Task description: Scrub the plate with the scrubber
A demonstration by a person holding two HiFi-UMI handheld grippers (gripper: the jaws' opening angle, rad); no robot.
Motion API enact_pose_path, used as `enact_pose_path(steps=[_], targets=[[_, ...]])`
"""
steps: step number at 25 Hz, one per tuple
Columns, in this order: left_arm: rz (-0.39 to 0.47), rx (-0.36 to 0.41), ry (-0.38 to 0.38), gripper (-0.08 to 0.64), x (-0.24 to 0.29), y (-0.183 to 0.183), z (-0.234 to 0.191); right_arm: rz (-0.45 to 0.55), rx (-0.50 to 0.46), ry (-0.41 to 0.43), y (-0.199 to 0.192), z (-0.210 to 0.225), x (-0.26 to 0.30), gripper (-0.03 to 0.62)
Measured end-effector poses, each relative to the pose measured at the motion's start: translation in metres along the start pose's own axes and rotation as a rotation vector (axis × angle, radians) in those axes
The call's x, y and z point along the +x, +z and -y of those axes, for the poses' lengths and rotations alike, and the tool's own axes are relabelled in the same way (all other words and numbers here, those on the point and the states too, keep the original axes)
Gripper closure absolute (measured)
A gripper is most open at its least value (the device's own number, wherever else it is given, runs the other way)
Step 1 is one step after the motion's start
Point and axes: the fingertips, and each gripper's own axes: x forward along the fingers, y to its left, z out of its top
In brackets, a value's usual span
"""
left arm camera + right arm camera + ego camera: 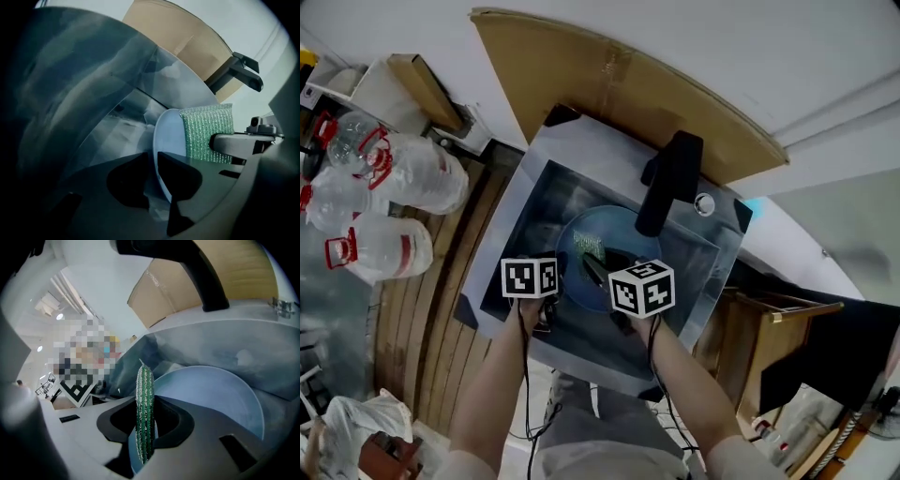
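A light blue plate stands tilted in the steel sink. In the left gripper view its rim runs between the jaws of my left gripper, which are shut on that edge. My right gripper is shut on a green mesh scrubber, held edge-on over the plate. In the left gripper view the flat scrubber lies against the plate's face. From the head view, the left gripper is at the plate's near left rim and the right gripper reaches in beside it, with the scrubber at its tip.
A black faucet arches over the sink's far right side, close above the plate. A cardboard sheet leans behind the sink. Large water bottles lie on the floor at the left. A wooden cabinet stands at the right.
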Motion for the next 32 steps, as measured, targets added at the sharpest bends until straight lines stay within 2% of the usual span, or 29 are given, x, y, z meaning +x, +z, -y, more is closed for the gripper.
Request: enact_pose_path(steps=[3, 8, 10, 12, 18, 24, 28, 32], targets=[[0.002, -0.008, -0.027, 0.518, 0.003, -0.002, 0.002, -0.034, 0.038, 0.0, -0.006, 0.006, 0.014, 0.486], [0.001, -0.029, -0.068, 0.525, 0.002, -0.001, 0.003, -0.069, 0.096, 0.016, -0.012, 0.008, 0.031, 0.486], [-0.001, -0.032, -0.074, 0.526, 0.002, -0.002, 0.002, -0.078, 0.09, 0.008, -0.013, 0.009, 0.035, 0.486], [0.002, -0.023, -0.07, 0.526, 0.002, -0.002, 0.002, -0.094, 0.043, -0.019, -0.016, 0.014, 0.037, 0.486], [0.003, -0.029, -0.081, 0.528, 0.002, -0.002, 0.002, -0.122, -0.102, -0.148, -0.02, 0.039, 0.037, 0.482], [0.015, -0.022, -0.084, 0.528, 0.002, -0.002, 0.002, -0.102, -0.139, -0.291, -0.001, 0.082, 0.017, 0.483], [0.026, -0.036, -0.086, 0.528, 0.001, -0.002, 0.001, -0.139, -0.207, -0.397, 0.003, 0.108, -0.002, 0.483], [0.032, -0.042, -0.086, 0.528, 0.002, -0.001, 0.001, -0.201, -0.329, -0.507, 0.007, 0.122, -0.022, 0.485]])
